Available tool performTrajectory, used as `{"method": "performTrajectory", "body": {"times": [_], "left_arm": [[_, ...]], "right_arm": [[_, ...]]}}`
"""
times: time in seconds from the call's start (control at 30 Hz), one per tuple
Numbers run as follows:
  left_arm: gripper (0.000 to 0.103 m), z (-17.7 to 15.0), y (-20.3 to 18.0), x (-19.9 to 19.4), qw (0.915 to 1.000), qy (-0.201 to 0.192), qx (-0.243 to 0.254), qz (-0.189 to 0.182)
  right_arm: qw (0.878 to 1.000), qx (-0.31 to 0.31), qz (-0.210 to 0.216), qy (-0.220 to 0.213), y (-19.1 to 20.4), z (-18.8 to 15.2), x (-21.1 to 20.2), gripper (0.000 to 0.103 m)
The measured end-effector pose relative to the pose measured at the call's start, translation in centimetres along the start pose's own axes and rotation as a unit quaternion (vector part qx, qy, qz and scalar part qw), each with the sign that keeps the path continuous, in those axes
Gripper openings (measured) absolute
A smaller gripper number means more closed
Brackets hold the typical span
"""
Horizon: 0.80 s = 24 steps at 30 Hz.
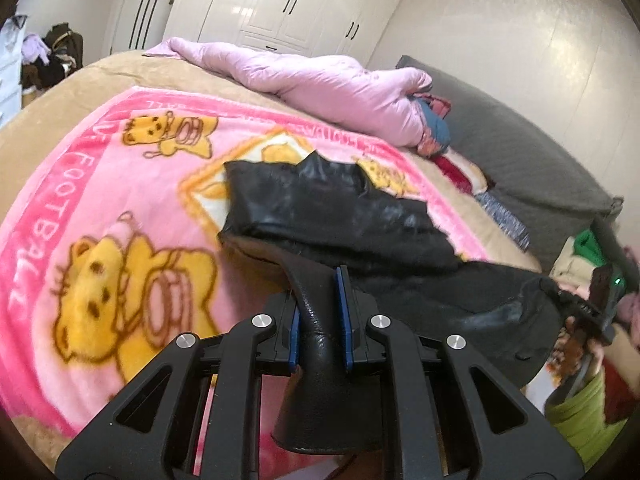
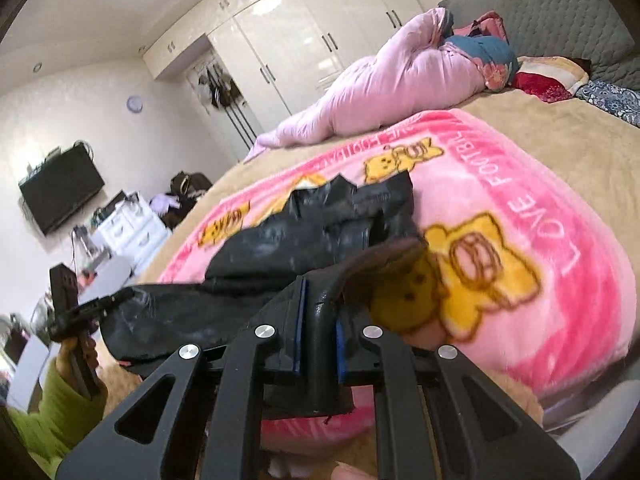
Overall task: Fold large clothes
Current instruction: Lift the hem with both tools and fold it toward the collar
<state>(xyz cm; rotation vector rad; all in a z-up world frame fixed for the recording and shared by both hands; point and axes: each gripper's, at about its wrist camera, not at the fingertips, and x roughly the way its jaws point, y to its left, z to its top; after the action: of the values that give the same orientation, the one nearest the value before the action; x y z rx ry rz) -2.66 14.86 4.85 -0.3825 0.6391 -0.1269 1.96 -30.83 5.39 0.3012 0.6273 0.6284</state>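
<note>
Both grippers, left gripper (image 1: 320, 320) & right gripper (image 2: 318, 328), pinching black leather garment (image 1: 340, 204) edge above pink blanket (image 1: 120, 160); fold barely begun, most folding left.

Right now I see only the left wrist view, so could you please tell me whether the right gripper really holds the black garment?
Observer: Yes, the right gripper has its jaws shut on a fold of the black garment.
Operator: Thanks. Is there anything past the wardrobe that I cannot see?
Observer: A black television hangs on the wall, left of the wardrobe in the right wrist view.
</note>
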Motion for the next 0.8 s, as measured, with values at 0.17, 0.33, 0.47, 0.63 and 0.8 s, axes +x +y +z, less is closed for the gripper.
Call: {"method": "performTrajectory", "body": {"times": [0.17, 0.33, 0.47, 0.63, 0.8], "left_arm": [[0.008, 2.5, -0.8, 0.4, 0.9999, -0.012, 0.006, -0.002], [0.008, 4.5, -1.0, 1.3, 0.9998, -0.018, 0.008, -0.004], [0.008, 6.0, -0.6, 2.5, 0.9996, -0.027, -0.004, -0.006], [0.008, 8.0, 0.3, 4.6, 0.9992, -0.029, -0.025, -0.009], [0.008, 9.9, 0.7, 6.5, 0.999, -0.029, -0.034, -0.002]], "right_arm": [[1.0, 0.022, 0.002, -0.015, -0.3, 2.1, 0.5, 0.011], [0.999, 0.03, -0.001, -0.02, -0.2, 4.2, 1.4, 0.011], [0.999, 0.034, -0.005, -0.023, -0.2, 6.1, 2.7, 0.011], [0.998, 0.05, -0.01, -0.027, -0.8, 8.3, 5.0, 0.011], [0.998, 0.059, -0.027, -0.026, -0.9, 10.3, 7.5, 0.011]]}}
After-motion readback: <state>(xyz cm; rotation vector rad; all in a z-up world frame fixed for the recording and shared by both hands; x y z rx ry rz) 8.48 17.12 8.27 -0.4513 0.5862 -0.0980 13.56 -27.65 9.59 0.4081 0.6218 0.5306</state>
